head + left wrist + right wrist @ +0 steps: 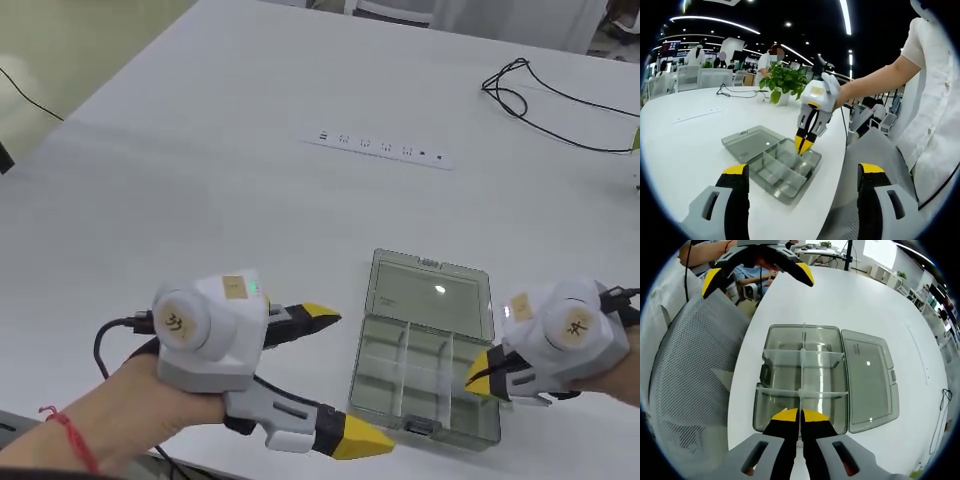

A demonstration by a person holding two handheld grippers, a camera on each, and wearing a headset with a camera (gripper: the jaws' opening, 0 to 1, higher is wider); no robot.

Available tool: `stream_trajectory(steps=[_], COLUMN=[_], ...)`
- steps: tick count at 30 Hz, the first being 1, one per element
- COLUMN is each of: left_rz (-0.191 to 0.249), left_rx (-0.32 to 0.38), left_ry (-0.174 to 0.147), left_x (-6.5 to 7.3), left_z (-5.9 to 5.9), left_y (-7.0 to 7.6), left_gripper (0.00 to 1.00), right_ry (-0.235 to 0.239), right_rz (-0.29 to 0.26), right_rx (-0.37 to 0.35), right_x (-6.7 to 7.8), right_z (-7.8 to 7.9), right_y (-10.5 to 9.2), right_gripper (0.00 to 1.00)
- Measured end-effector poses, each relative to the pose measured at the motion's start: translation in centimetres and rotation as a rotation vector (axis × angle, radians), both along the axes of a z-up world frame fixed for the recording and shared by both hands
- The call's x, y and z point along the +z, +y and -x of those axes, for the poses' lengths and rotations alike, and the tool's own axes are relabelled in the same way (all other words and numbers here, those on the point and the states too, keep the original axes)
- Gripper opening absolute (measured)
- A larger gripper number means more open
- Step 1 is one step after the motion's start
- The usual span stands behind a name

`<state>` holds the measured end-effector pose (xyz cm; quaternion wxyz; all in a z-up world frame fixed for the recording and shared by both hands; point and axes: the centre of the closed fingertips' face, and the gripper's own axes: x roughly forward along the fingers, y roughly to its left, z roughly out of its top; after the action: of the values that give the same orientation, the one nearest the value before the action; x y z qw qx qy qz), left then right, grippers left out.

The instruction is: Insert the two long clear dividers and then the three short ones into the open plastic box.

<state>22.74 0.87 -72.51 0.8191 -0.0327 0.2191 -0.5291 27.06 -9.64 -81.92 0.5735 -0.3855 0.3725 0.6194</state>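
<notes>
The open plastic box (777, 375) lies near the front edge of the white tabletop (200, 180), its lid (430, 292) flat beyond it. Inside are two long dividers (780, 356) and, crosswise to them, two short dividers (803, 337). The right hand-held gripper (800, 415) pinches a third short divider (800, 401) in the nearest row, and the left hand-held gripper (343, 380) hangs wide open just beside the box. Beyond, bare tabletop runs to a power strip (378, 148) and a black cable (530, 100), both well apart.
</notes>
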Motion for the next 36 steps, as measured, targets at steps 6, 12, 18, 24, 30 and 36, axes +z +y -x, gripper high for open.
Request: stream_trajectory(steps=[6, 12, 18, 24, 30, 36], left_rz=[-0.006, -0.016, -0.032, -0.048, -0.071, -0.092], left_rx=[-0.002, 0.003, 0.012, 0.005, -0.005, -0.015], left_ry=[0.005, 0.004, -0.008, -0.016, -0.027, -0.047], left_x=[-0.3, -0.5, -0.6, -0.7, -1.0, -1.1], left_z=[0.0, -0.1, -0.4, -0.4, -0.4, -0.6], left_y=[0.1, 0.6, 1.2, 1.4, 1.6, 1.5], left_gripper=[0.92, 0.93, 0.99, 1.00, 1.00, 1.00], right_ry=[0.001, -0.021, -0.028, -0.047, -0.062, -0.078], right_rz=[-0.005, -0.063, -0.202, -0.272, -0.312, -0.335], right_rx=[-0.018, -0.078, -0.233, -0.346, -0.413, -0.478], right_x=[0.1, 1.7, 4.6, 6.4, 7.0, 7.1], right_z=[0.0, -0.4, -0.8, -0.3, 1.1, 1.7], right_y=[0.0, 0.0, -0.7, -2.6, -4.2, -5.8], right_gripper=[0.03, 0.12, 0.21, 0.31, 0.42, 0.50])
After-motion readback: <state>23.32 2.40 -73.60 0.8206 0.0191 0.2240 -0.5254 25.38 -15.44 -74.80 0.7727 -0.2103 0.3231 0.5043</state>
